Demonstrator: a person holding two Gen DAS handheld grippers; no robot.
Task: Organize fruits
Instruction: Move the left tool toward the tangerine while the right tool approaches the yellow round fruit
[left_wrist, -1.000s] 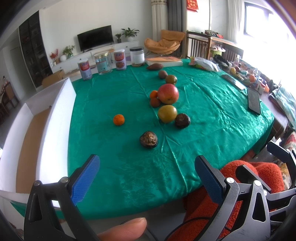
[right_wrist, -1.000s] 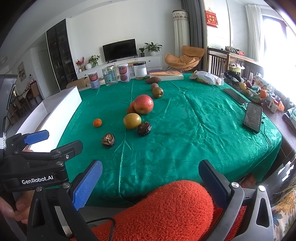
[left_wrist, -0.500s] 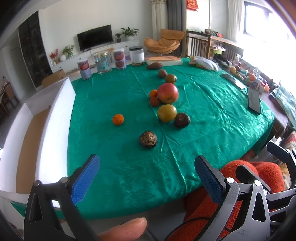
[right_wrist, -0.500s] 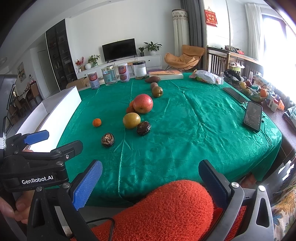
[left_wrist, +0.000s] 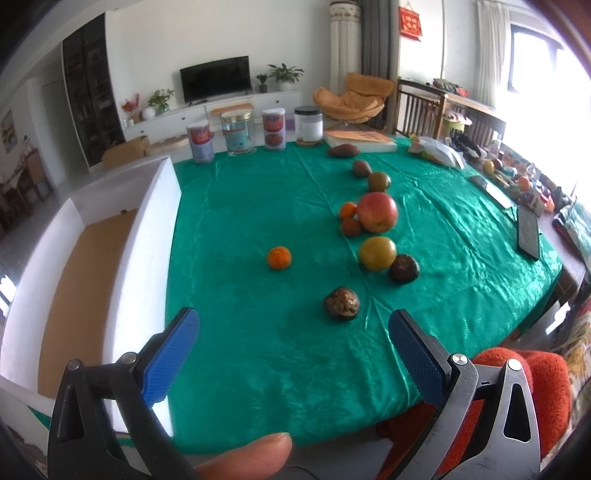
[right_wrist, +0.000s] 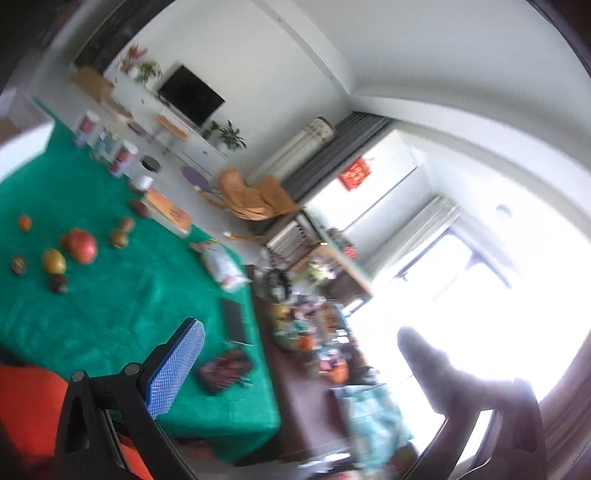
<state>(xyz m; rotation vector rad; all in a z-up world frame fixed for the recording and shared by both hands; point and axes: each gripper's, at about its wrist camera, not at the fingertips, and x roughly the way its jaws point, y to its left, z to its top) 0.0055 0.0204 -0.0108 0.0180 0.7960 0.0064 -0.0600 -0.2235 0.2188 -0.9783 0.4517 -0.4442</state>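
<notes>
Fingers (left_wrist: 173, 354) spread, empty | green tablecloth (left_wrist: 258, 206) | living room, television (left_wrist: 216, 78)

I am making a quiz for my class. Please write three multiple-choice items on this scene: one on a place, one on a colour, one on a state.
1. Where does the white box stand, seen from the left wrist camera?
A. at the left edge of the table
B. at the far end, behind the cans
C. under the phone

2. What colour is the cloth?
A. red
B. green
C. white

3. How are the jaws of the left gripper?
A. shut on the apple
B. shut on nothing
C. open, holding nothing

Answers:
1. A, the box lies along the cloth's left side.
2. B, green covers the whole top under the fruits.
3. C, the blue pads stand wide apart, and the apple lies far ahead on the cloth.
</notes>
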